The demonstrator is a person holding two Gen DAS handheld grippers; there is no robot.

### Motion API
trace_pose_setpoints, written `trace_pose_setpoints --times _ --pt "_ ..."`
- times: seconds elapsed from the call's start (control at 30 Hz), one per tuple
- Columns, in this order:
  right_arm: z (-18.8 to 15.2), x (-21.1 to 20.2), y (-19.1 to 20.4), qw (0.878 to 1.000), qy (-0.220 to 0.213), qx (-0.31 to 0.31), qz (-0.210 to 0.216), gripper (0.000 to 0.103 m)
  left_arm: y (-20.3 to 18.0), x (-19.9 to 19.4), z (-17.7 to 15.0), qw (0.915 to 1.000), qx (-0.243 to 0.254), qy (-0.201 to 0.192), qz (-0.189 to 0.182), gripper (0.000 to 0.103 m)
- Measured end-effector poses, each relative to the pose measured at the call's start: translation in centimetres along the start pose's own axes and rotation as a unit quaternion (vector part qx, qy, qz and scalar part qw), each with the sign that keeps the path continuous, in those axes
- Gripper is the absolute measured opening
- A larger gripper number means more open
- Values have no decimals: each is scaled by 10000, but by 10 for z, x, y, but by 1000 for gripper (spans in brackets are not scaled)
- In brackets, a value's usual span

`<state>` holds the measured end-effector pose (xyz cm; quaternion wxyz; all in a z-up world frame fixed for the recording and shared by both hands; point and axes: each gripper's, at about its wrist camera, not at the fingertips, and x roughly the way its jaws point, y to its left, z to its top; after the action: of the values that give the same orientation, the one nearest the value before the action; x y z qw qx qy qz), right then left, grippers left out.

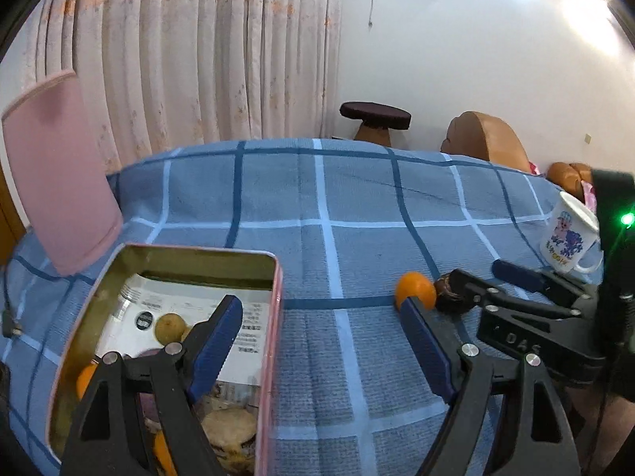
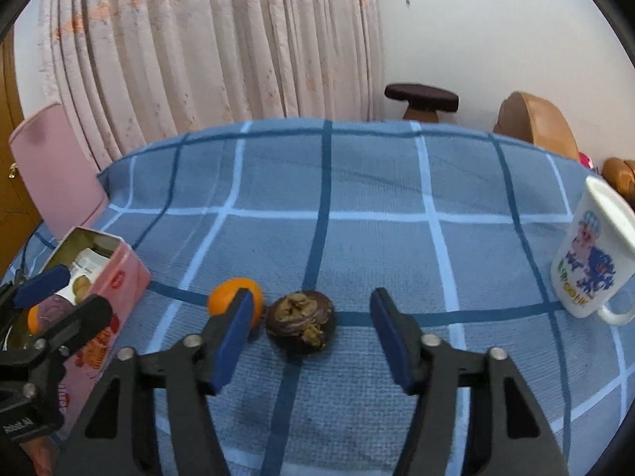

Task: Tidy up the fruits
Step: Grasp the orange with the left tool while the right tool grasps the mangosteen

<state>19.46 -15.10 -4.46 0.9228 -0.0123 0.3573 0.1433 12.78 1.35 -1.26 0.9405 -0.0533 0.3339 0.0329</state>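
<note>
A dark brown mangosteen lies on the blue checked cloth, touching an orange on its left. My right gripper is open and empty, its fingers either side of the mangosteen; it also shows in the left wrist view, beside the orange. My left gripper is open and empty, its left finger over a pink tin box. The box holds a brownish fruit, orange fruit and round pastries.
A white printed mug stands at the right, also in the left wrist view. A pink lamp shade stands at the back left. Behind the table are a curtain, a dark stool and a brown chair.
</note>
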Motion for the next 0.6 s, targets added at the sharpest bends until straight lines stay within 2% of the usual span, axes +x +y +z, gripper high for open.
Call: trace_pose_setpoints --times 0.23,0.3,0.33,0.5,0.6 --pt "-4 20 -3 9988 459 60 161 55 -6 6 -1 9999 109 69 58 83" --pt "-4 23 -4 9984 496 116 256 52 -8 7 -2 9999 118 94 52 83" --pt "-4 25 -5 9980 533 119 308 46 -9 8 -2 9998 130 108 41 83" --pt "-7 20 -7 9979 518 80 379 45 -20 12 -2 9995 269 151 28 83" --pt "-8 9 -19 9989 334 187 272 45 -28 14 1 9992 356 179 -5 83"
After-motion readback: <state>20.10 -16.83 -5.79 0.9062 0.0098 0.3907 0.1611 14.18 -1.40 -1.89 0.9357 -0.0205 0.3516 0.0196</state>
